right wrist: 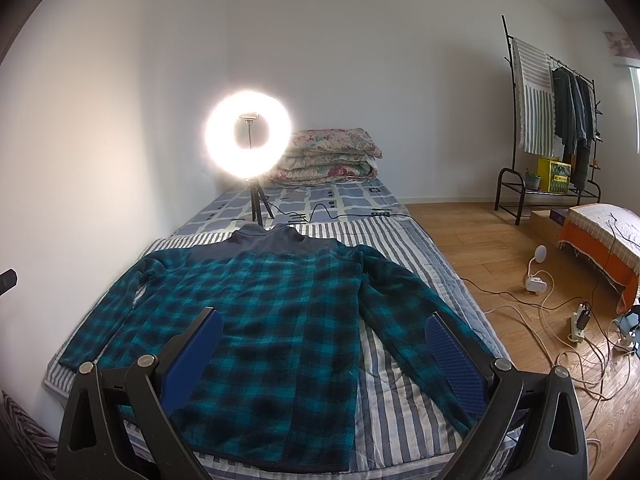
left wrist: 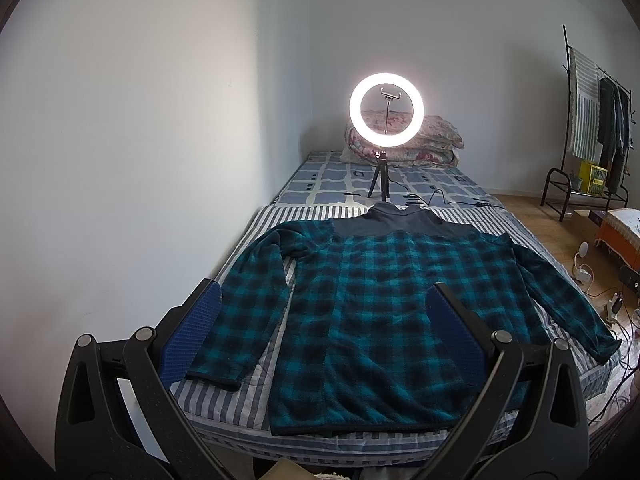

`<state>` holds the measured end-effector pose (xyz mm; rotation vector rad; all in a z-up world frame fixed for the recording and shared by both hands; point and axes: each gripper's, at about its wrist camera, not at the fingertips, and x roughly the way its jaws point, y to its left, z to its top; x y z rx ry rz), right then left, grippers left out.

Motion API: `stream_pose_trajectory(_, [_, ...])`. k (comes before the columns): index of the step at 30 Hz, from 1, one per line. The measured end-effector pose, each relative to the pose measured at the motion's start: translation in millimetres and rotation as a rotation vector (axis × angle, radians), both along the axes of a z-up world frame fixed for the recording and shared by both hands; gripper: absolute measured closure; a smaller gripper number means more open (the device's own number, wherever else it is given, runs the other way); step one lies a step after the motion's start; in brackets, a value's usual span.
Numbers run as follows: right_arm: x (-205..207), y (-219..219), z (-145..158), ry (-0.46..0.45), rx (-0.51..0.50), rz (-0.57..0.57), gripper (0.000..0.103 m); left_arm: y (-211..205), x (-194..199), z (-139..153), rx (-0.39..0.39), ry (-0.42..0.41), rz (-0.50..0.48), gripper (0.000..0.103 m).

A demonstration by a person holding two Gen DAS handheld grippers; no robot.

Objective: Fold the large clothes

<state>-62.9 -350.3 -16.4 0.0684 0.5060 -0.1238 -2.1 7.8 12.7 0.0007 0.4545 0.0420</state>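
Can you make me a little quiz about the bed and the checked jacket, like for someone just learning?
1. True or false: the plaid jacket lies spread flat on the striped blanket, sleeves out to the sides.
2. What stands just beyond the jacket's collar? A) a ring light on a tripod B) a lamp with a shade C) a fan
3. Fill in: the left gripper and right gripper both have their jaws ____ and hold nothing.

Key: 1 true; 2 A; 3 open
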Motion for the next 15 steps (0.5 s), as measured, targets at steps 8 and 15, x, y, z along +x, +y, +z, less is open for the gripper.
stream_pose_trajectory(8, [-0.6,1.1,-0.3,-0.002,0.001,0.002,0.0,-0.7,-0.7,-0.7,0.002,-0.001,-0.001,0.0])
stream_pose_trajectory(15, [-0.9,1.9,-0.1,-0.001,0.001,0.003,0.001,-0.8,-0.9,-0.8,0.001,0.0,0.0,0.0])
